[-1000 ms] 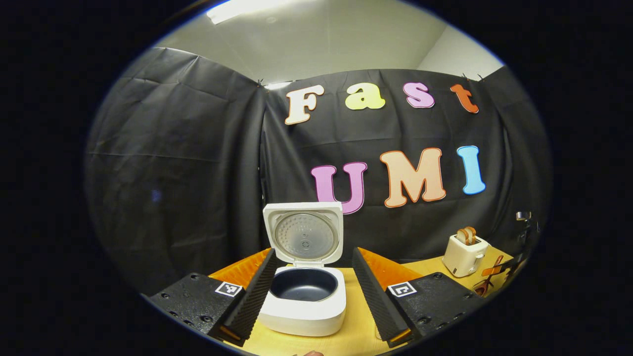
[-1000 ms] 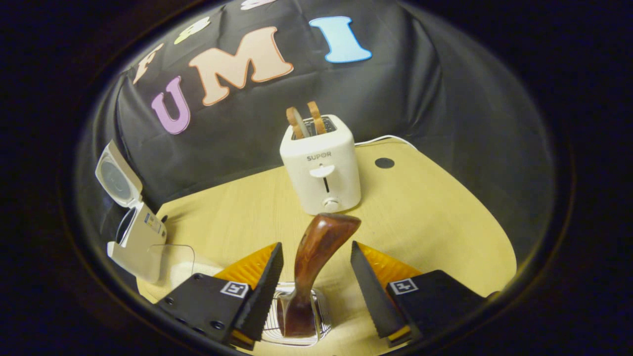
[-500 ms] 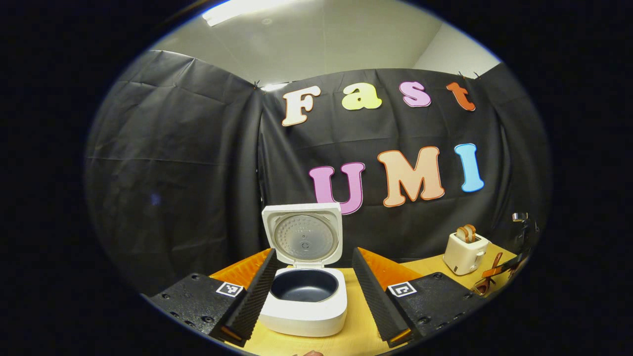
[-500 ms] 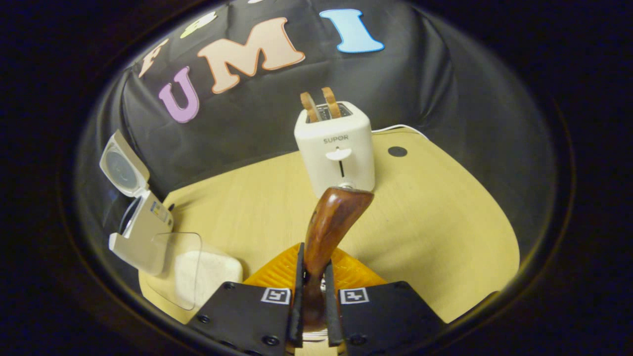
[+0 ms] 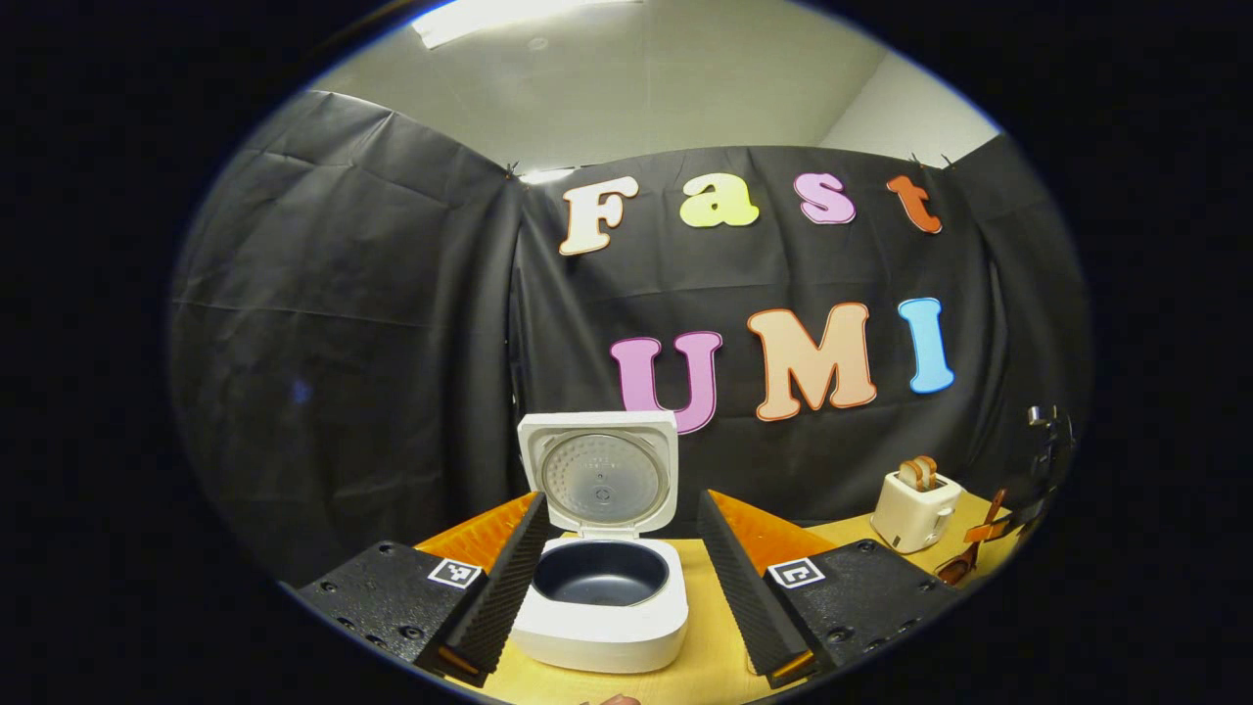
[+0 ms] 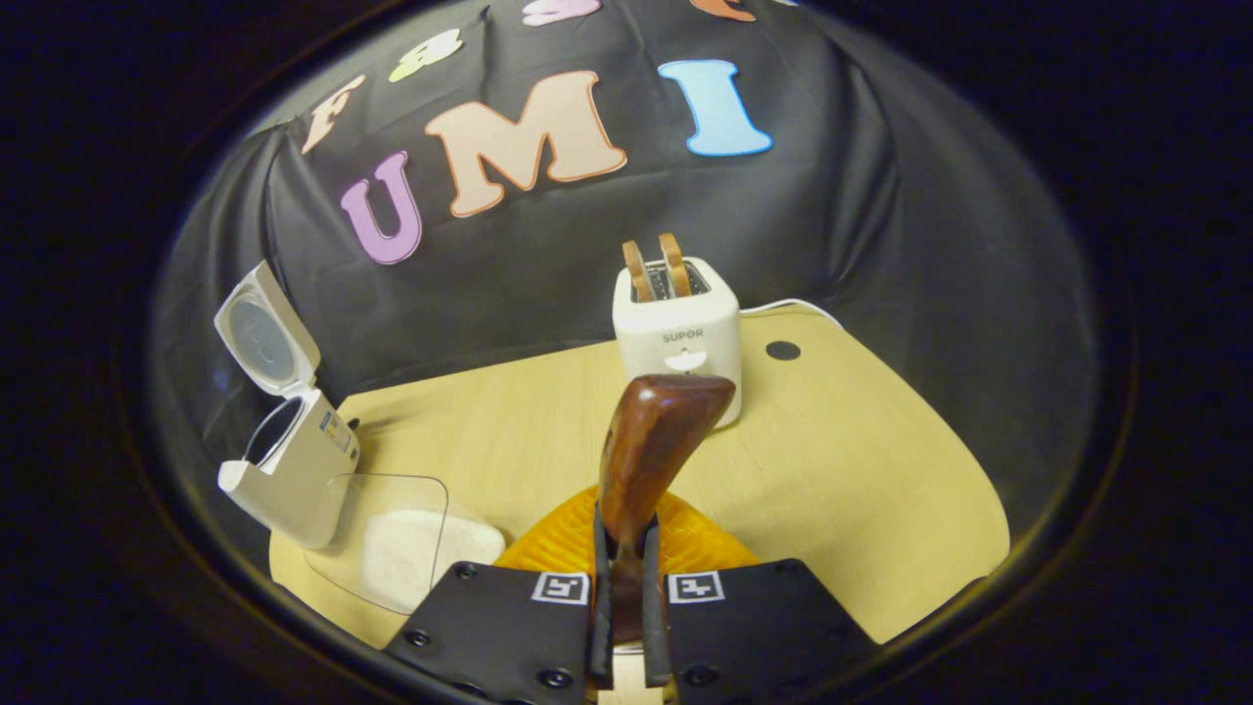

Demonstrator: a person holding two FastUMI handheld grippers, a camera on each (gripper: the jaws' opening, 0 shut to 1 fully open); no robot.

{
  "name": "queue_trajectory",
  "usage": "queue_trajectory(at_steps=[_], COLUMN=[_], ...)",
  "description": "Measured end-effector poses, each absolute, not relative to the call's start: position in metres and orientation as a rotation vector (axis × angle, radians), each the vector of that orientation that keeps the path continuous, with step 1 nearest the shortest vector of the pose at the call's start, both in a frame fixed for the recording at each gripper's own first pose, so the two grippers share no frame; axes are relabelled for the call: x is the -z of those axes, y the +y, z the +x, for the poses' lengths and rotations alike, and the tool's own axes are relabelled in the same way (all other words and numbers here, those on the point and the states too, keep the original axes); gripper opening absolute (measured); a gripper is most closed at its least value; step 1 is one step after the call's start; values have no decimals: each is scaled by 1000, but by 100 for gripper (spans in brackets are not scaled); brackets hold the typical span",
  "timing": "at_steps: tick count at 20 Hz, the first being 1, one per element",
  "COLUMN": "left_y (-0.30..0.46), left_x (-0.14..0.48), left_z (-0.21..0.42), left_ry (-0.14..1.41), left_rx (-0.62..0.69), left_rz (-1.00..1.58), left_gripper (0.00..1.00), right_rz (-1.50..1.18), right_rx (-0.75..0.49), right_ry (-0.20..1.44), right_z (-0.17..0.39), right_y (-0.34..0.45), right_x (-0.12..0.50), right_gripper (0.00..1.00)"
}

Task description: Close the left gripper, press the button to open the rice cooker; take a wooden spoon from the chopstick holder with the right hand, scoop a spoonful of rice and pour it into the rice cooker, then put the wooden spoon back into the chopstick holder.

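Rice cooker stood on the pale wooden table with its lid raised upright and its dark inner pot bare, seen between the widely parted fingers of the left gripper, which held nothing. A white toaster with two slices standing in its slots sat near the back of the table, directly beyond the wooden spoon. The right gripper was clamped on the spoon's glossy brown handle, both fingers pressing it, the handle rising and leaning right. A clear lidded tub of what appeared to be rice lay just beside the cooker. The chopstick holder was hidden beneath the right gripper.
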State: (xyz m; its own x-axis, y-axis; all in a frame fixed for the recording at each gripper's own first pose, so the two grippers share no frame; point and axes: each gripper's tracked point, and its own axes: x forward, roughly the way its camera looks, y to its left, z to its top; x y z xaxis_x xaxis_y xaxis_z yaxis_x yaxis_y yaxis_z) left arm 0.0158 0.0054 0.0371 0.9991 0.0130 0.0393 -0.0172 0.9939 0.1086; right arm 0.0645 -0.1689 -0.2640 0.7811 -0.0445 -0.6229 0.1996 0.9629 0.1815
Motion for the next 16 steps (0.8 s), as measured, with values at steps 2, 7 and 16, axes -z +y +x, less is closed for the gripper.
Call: queue_trajectory(at_steps=[2,7,16], left_y=[7,14,49], left_x=[-37,-36,-37], left_z=[17,16,11], left_ry=[-40,-40,-42], left_rx=[-5,12,-11], left_rz=[102,83,70], left_gripper=[90,90,89], right_rz=[234,247,275], right_rx=[138,135,30], right_ry=[628,542,462], right_z=[63,68,85], right_y=[-169,-157,-83], right_x=[246,200,156], right_gripper=[15,14,14])
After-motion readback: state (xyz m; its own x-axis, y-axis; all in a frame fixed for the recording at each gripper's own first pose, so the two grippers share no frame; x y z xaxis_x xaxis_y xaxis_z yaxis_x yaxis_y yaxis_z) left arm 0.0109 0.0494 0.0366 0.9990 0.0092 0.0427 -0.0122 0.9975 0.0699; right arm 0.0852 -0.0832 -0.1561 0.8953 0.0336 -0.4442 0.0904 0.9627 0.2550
